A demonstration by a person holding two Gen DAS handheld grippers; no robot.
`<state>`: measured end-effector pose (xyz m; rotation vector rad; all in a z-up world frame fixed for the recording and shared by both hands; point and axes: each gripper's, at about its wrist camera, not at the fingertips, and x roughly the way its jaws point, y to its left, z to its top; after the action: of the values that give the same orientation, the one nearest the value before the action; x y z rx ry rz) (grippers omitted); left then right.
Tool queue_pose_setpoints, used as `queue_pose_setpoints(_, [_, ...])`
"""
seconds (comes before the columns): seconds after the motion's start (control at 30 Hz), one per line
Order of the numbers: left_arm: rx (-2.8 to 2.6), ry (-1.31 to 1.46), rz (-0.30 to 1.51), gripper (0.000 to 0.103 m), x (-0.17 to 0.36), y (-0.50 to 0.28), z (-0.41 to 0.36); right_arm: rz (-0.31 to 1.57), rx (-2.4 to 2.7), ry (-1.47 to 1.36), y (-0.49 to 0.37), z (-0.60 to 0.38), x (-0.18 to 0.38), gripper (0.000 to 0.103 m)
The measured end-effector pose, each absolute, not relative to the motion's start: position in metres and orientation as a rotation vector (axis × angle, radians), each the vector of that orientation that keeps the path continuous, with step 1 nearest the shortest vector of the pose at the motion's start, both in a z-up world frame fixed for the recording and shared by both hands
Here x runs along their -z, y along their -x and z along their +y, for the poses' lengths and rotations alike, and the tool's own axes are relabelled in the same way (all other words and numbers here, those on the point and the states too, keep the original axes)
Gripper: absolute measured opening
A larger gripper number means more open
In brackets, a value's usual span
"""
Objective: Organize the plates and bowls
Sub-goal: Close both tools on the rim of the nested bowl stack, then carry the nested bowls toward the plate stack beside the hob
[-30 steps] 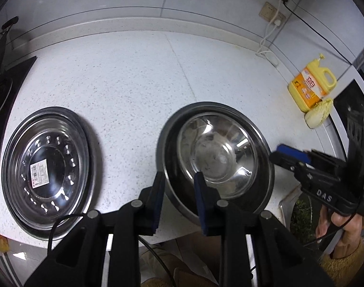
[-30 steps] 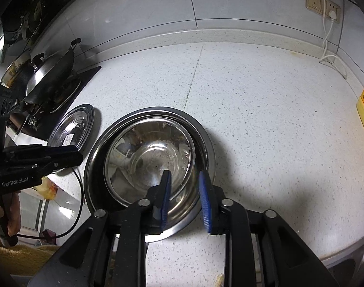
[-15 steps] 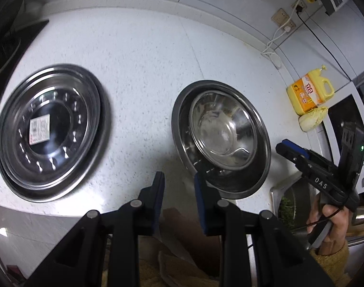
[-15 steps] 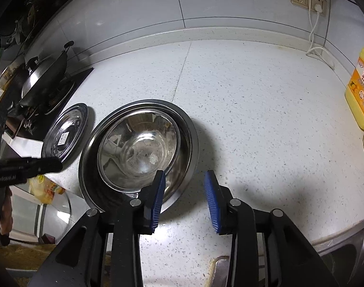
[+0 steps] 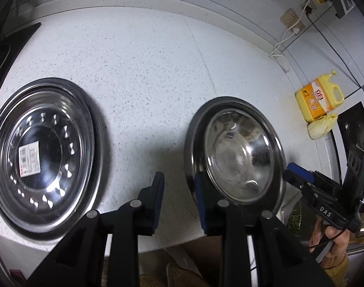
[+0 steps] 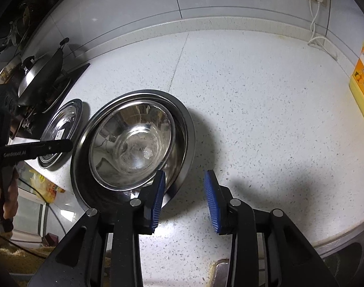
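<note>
Resting on the speckled white worktop (image 6: 253, 100), the nested steel bowls (image 6: 134, 141) served as landmark: a smaller bowl (image 5: 239, 157) sat inside a larger bowl (image 5: 193, 143), both upright, near the front edge of the worktop.

Left gripper (image 5: 179, 191): jaws apart, nothing between them but bare worktop. Its right finger overlapped the near-left rim of the larger bowl in the left wrist view; contact could not be confirmed. In the right wrist view this gripper appeared as a dark bar left of the bowls, above the plate.

Right gripper (image 6: 184, 198): jaws had just been opening and stood apart, nothing between them. Its left finger lay over the near-right rim of the bowls in the picture; its right finger was over bare worktop to the right of the bowls. In the left wrist view the same gripper showed to the right of the bowls, held by a hand (image 5: 332, 244).

Steel plate (image 5: 43, 153) with a white label at its centre: flat on the worktop, left of the bowls, apart from them. Beyond the plate, further left of the bowls, a wok (image 6: 38, 76) sat on a stove.

Yellow detergent bottle (image 5: 318, 100): well to the right of the bowls, near the wall, with a pale vegetable (image 5: 320, 126) just beside it.
</note>
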<state>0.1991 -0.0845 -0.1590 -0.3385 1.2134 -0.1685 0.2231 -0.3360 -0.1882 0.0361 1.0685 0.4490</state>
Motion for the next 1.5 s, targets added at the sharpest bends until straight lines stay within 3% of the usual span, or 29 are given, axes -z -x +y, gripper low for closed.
queue_pose_setpoints(0.37, [0.237,0.305,1.283,0.026,0.186,-0.231,-0.096,1.106,-0.460,-0.055,-0.231,-0.334,0.198,0.032])
queue_pose_setpoints(0.63, [0.306,0.337,1.298,0.013,0.199,-0.243,-0.101,1.129,-0.468,-0.060,-0.236,-0.330,0.206,0.032])
queue_pose_setpoints(0.83, [0.334,0.373,1.310,0.012,0.203,-0.249,-0.098,1.131,-0.457,-0.055,-0.237,-0.330,0.205,0.031])
queue_pose_setpoints(0.93, [0.343,0.372,1.309,0.011,0.202,-0.249,-0.098,1.134,-0.454,-0.056,-0.237,-0.328,0.205,0.029])
queue_pose_setpoints(1.03, [0.360,0.381,1.309,0.008,0.200,-0.249,-0.096,1.133,-0.462,-0.047,-0.235,-0.322,0.203,0.019])
queue_pose_setpoints(1.5, [0.371,0.391,1.215,0.008,0.156,-0.244,-0.068,1.078,-0.423,-0.013,-0.230,-0.313,0.175,0.018])
